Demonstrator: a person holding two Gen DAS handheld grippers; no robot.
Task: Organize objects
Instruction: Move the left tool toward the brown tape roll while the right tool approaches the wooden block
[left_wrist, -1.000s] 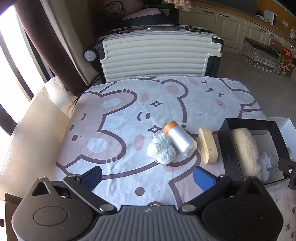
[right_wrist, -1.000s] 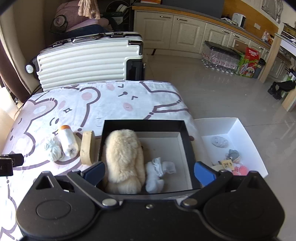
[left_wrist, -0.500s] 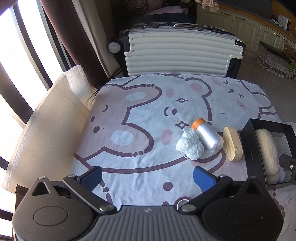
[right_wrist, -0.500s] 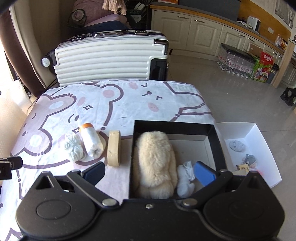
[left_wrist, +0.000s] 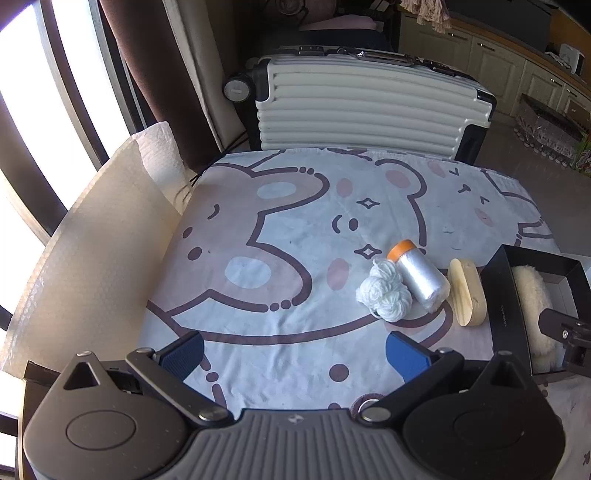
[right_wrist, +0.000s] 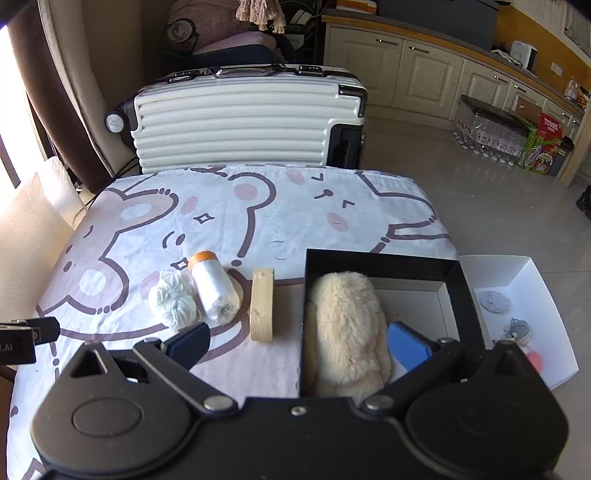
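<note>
A bear-print cloth (right_wrist: 258, 221) covers the tabletop; a white suitcase (right_wrist: 243, 122) stands beyond its far edge, cabinets (right_wrist: 424, 74) far right; yarn (right_wrist: 173, 302), roll (right_wrist: 214, 291) and wooden block (right_wrist: 262, 306) lie left of the black box (right_wrist: 384, 262); left tool (left_wrist: 293, 354) and right tool (right_wrist: 299, 341) gape wide, holding nothing

Red-green carton (right_wrist: 546, 142) far ahead-right of right jaws: top word looks like "TUBORG", uncertain. Black box (left_wrist: 503, 312) side wall right of left jaws carries small print, unreadable. Nothing else legible.
</note>
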